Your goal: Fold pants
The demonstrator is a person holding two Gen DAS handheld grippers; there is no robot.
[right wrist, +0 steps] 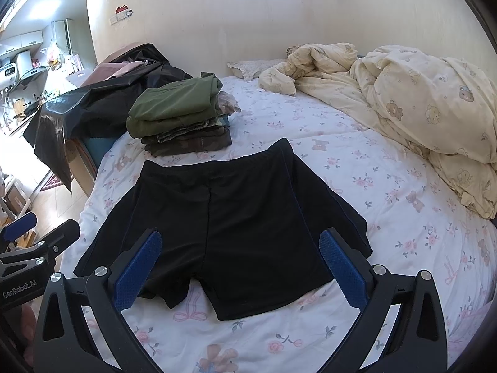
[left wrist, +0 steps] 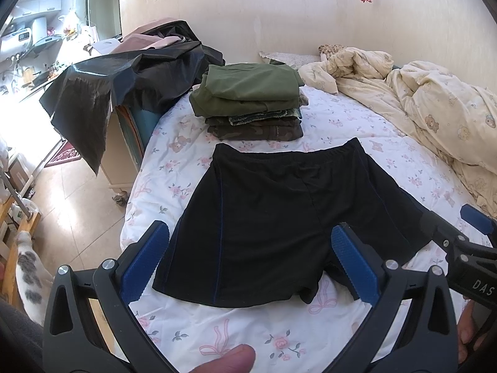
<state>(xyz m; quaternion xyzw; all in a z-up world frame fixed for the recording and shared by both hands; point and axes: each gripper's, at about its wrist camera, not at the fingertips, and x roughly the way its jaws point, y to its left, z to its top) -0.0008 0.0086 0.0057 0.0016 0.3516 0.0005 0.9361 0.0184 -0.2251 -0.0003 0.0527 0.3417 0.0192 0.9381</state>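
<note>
Black shorts (left wrist: 273,214) with thin blue side seams lie spread flat on the floral bedsheet, waistband far, leg openings near me. They also show in the right wrist view (right wrist: 223,227). My left gripper (left wrist: 248,248) is open and empty, its blue pads either side of the shorts' left leg, above the hem. My right gripper (right wrist: 242,255) is open and empty over the right leg and crotch. The right gripper also shows at the right edge of the left wrist view (left wrist: 459,236), and the left gripper shows at the left edge of the right wrist view (right wrist: 28,239).
A stack of folded green and camouflage clothes (left wrist: 248,102) sits beyond the waistband. A rumpled cream duvet (right wrist: 419,99) fills the bed's far right. A cart draped in black plastic (left wrist: 118,84) stands by the bed's left edge. A wall is behind.
</note>
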